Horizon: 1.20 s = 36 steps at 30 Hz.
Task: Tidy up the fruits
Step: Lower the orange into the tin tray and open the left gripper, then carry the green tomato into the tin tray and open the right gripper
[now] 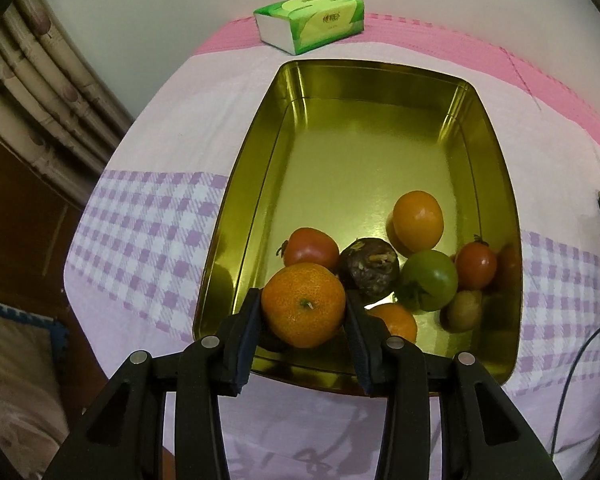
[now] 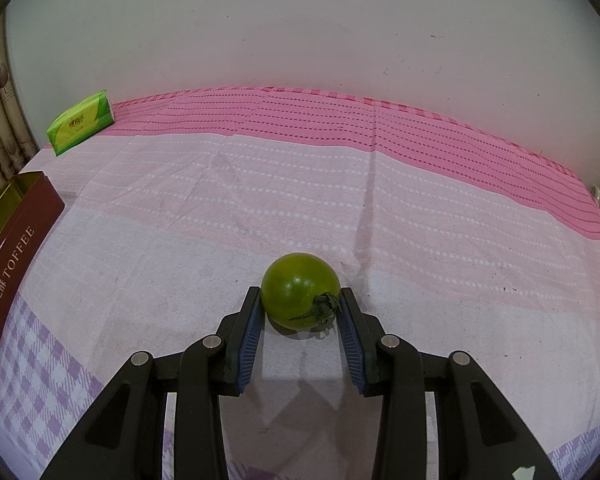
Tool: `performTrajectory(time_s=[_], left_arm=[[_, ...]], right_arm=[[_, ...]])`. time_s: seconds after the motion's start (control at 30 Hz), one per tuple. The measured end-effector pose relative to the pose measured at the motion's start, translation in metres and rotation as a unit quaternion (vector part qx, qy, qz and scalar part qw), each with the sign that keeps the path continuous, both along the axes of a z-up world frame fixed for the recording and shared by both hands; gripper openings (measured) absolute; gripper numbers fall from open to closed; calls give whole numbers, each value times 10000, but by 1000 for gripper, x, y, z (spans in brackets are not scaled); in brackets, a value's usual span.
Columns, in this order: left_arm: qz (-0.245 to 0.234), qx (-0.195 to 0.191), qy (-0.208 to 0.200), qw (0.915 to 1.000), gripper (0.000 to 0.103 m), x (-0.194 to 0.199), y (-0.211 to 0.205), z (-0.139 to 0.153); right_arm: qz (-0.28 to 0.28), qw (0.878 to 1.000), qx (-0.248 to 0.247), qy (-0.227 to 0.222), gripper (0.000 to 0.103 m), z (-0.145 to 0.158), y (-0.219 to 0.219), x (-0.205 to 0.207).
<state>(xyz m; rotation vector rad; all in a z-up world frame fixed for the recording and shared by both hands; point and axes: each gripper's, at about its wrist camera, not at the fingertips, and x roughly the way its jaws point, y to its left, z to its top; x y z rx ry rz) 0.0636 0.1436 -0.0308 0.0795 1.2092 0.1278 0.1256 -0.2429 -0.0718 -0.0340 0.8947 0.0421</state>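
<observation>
My left gripper [image 1: 303,305] is shut on an orange mandarin [image 1: 303,305] and holds it over the near end of a gold tin tray [image 1: 236,184]. In the tray lie another orange [image 1: 418,220], two red tomatoes [image 1: 311,249] [image 1: 475,265], a green tomato [image 1: 431,280], a dark passion fruit [image 1: 370,266], a kiwi [image 1: 465,310] and an orange partly hidden behind my finger [image 1: 396,320]. My right gripper [image 2: 300,300] is shut on a green tomato [image 2: 296,294] that sits low on the tablecloth. The tray's brown side reads TOFFEE at the left of the right wrist view [image 2: 16,252].
A green tissue pack [image 1: 310,20] lies at the table's far edge, also at far left in the right wrist view [image 2: 82,122]. The pink and purple-checked cloth [image 2: 380,208] covers the table against a white wall. A curtain [image 1: 32,92] hangs on the left. A black cable [image 1: 576,360] runs at right.
</observation>
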Motion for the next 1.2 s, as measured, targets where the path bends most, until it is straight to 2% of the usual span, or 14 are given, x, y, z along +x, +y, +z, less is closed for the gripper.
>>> performTrajectory(time_s=[0.07,0.23,0.4,0.8,0.97,1.2], left_arm=[[-11,17,-8,10000,43,0,0,0],[-37,14,-11,10000,54,0,-2,0],[-77,54,-52,9999,57,-3,-3,2],[-44,263,-422,9988,68,-18,-3,24],[-16,169,-639,9978,68,-27,0,36],[42,10,-800,9968,73,-42,5,49]], right_arm=[[0,10000,0,0,36,0,0,0],[-1,10000,3,1,36,0,0,0],[1,10000,-7,-1,36,0,0,0],[-36,10000,-83,-24,33,3,4,0],[34,9998,98,-186,33,25,17,-7],[777,9948,408,-513,33,70,78,-27]])
